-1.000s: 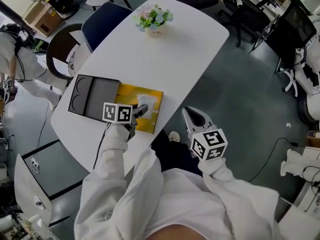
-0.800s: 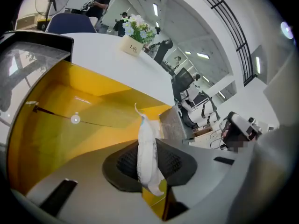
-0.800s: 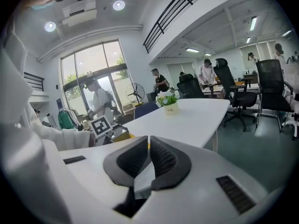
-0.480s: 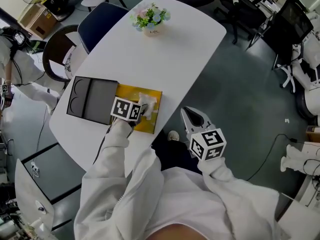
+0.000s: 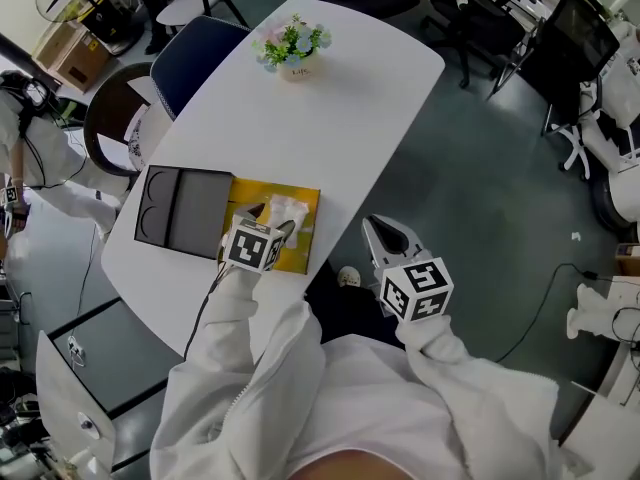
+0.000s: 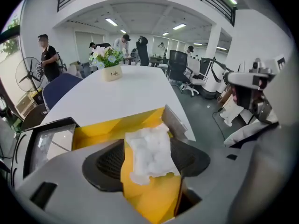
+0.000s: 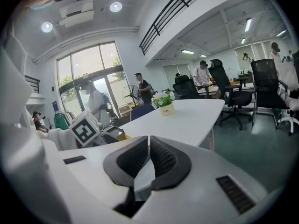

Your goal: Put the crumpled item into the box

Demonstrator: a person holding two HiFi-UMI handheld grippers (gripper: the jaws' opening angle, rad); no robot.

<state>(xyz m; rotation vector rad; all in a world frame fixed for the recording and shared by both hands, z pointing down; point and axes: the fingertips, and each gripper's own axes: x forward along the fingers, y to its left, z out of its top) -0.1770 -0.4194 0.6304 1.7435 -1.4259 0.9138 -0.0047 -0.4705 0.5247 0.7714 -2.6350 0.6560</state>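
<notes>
A crumpled white item [image 5: 284, 211] lies inside the open yellow box [image 5: 300, 256] near the table's front edge. My left gripper [image 5: 270, 222] hovers over the box's near side, its jaws opening wide. In the left gripper view the crumpled item [image 6: 152, 153] shows between the two pads, resting on the yellow box floor [image 6: 100, 130], and neither pad presses on it. My right gripper [image 5: 388, 234] hangs off the table's edge over the floor, with its jaws shut [image 7: 147, 158] on nothing.
A black lid [image 5: 180, 206] lies flat against the box's left side. A small flower pot [image 5: 290, 46] stands at the far end of the white table [image 5: 340, 118]. A dark chair [image 5: 195, 53] is at the table's left; office chairs and people stand farther off.
The left gripper has drawn back toward me over the box and its jaws have spread apart, leaving the white item lying in the box. The right gripper has not moved.
</notes>
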